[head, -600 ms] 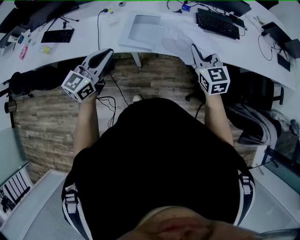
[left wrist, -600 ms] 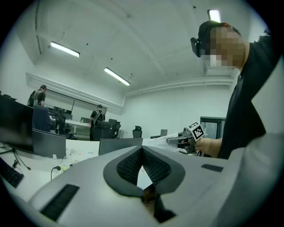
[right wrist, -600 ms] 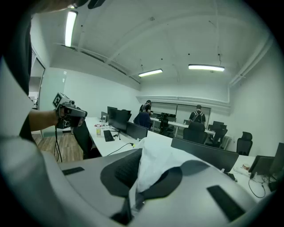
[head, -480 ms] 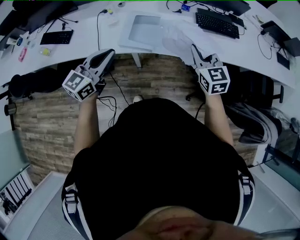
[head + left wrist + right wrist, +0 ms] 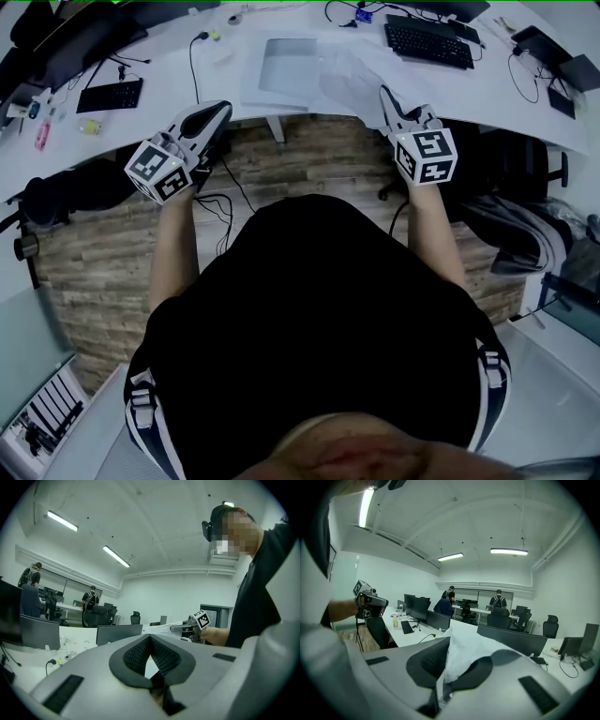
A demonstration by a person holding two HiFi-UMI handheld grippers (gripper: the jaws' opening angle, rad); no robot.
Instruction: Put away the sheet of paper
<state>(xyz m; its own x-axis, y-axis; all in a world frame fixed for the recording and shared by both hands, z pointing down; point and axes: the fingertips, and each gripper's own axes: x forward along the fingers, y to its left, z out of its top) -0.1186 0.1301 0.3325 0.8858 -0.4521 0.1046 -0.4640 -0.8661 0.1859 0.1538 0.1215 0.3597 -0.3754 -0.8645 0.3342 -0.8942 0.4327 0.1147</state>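
The right gripper [image 5: 446,665] is clenched on the near edge of the sheet of paper [image 5: 465,652], which bulges up crumpled between its dark pads [image 5: 426,660]. In the head view this gripper [image 5: 386,97] sits at the front edge of the white desk [image 5: 169,86], and the sheet [image 5: 349,77] spreads away from it over the desktop, just beside a grey laptop [image 5: 287,64]. The left gripper [image 5: 150,640] is closed with its tips together and nothing between them. It is held well apart from the sheet, off the desk's front edge [image 5: 216,111].
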